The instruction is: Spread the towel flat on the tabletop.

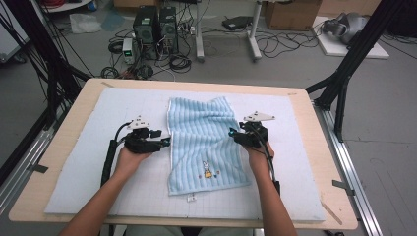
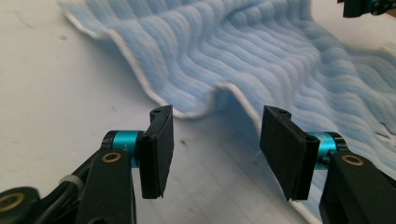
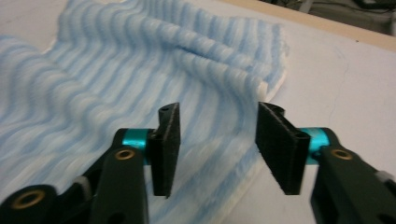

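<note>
High view: table (image 1: 64, 196) w/ white mat (image 1: 98, 162); blue striped towel (image 1: 201, 132) flat at mat centre, far edge rumpled, rabbit patch toward near edge. Step, by my read — lining up on towel's long side edges, prob. to fold or straighten. Next: slip jaws onto each hem, pinch. Left gripper (image 2: 216, 140) jaws apart, nothing between, facing raised hem. Right gripper (image 3: 217, 140) same — parted over right hem, no grip.

In the left gripper view the towel (image 2: 261, 51) ran off the top and right edges, and the other tongs (image 2: 366, 7) were cut to a dark corner at the top right. In the right gripper view the towel (image 3: 93, 70) was blurred and clipped at the left. In the high view the embroidered figure (image 1: 207, 169) and the small label (image 1: 191, 198) were too small to read.
</note>
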Available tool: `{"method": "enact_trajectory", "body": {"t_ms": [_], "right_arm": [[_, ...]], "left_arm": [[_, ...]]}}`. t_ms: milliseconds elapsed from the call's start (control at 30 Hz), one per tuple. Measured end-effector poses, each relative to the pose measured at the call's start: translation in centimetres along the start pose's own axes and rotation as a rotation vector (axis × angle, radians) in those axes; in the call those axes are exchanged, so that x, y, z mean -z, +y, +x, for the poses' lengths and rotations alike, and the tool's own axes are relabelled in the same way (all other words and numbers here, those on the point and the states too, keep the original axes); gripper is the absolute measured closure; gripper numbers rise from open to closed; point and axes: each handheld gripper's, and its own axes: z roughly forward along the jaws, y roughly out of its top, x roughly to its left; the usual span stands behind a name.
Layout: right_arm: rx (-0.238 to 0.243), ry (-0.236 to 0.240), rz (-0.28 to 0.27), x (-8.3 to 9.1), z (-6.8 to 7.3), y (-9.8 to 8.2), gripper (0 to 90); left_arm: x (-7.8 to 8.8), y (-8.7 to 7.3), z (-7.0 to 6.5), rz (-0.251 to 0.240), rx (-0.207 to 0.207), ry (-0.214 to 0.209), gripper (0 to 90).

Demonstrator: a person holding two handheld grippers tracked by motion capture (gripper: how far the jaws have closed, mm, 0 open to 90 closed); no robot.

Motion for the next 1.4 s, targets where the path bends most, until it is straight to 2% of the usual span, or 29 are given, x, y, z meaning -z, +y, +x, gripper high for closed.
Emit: {"method": "enact_trajectory", "body": {"t_ms": [100,233,300,400,467,500,567,600,667,767,800,867,933,967,1000,1100,1200,1267,1300,1367,1400], "right_arm": [[0.006,0.03,-0.026,1.8,0.4,-0.5,46.8],[0.019,0.067,-0.014,3.5,1.1,-2.1,46.7],[0.016,0.075,-0.002,4.0,1.2,-3.0,46.8],[-0.008,0.074,0.004,4.5,1.3,-4.1,46.7],[-0.029,0.08,0.001,4.7,1.5,-4.9,46.6],[-0.03,0.085,0.005,4.7,1.6,-5.2,46.6],[-0.027,0.091,0.01,4.6,1.7,-5.6,46.4],[-0.03,0.091,0.018,4.6,1.8,-5.6,46.3],[-0.031,0.092,0.014,4.7,2.0,-5.7,46.4],[-0.029,0.091,0.011,4.6,2.2,-5.8,46.4],[-0.028,0.09,0.013,4.5,2.2,-5.8,46.4],[-0.035,0.094,0.021,4.3,2.3,-5.9,46.3],[-0.033,0.099,0.018,4.3,2.4,-5.9,46.4],[-0.031,0.1,0.014,4.2,2.5,-5.8,46.4],[-0.028,0.102,0.013,4.2,2.5,-5.8,46.6],[-0.032,0.133,0.017,4.2,3.0,-5.7,50.6],[-0.01,0.182,0.025,3.8,3.8,-5.6,54.2],[0.011,0.207,0.045,3.2,4.4,-5.6,58.9],[0.032,0.183,0.075,2.8,4.9,-5.7,62.1],[0.048,0.153,0.12,2.2,5.1,-5.6,76.2],[0.062,0.131,0.112,2.3,5.2,-5.5,87.2]], "left_arm": [[0.0,-0.5,-0.6,-0.007,0.02,-0.046,43.3],[-0.8,-0.7,-1.4,0.023,0.01,-0.051,44.2],[-1.5,-0.7,-1.9,0.058,-0.037,-0.033,51.1],[-2.3,-0.6,-2.4,0.123,-0.087,0.003,68.9],[-2.4,-0.4,-2.5,0.115,-0.113,0.014,79.9],[-2.4,-0.3,-2.5,0.113,-0.121,0.037,86.9],[-2.3,0.0,-2.1,0.12,-0.152,0.097,88.2],[-2.2,0.0,-1.5,0.099,-0.137,0.132,88.4],[-1.9,0.0,-0.4,0.071,-0.082,0.144,88.5],[-1.7,0.0,1.0,0.058,-0.037,0.173,88.4],[-1.7,-0.1,1.3,0.049,-0.011,0.179,88.3],[-1.5,-0.1,1.4,0.031,0.003,0.201,85.0],[-1.3,0.0,1.4,0.021,0.041,0.188,62.8],[-1.1,-0.1,1.3,0.021,0.048,0.178,54.1],[-0.9,-0.1,1.2,0.018,0.047,0.173,50.0],[0.0,-0.4,1.0,0.0,0.037,0.153,44.7],[1.0,-0.9,0.9,-0.01,0.029,0.132,44.4],[1.7,-1.3,0.8,-0.014,0.025,0.109,43.9],[1.9,-1.4,0.7,-0.017,0.025,0.106,43.9],[2.2,-1.6,0.6,-0.008,0.011,0.101,43.9],[2.4,-1.7,0.5,-0.006,0.006,0.099,43.9]]}}
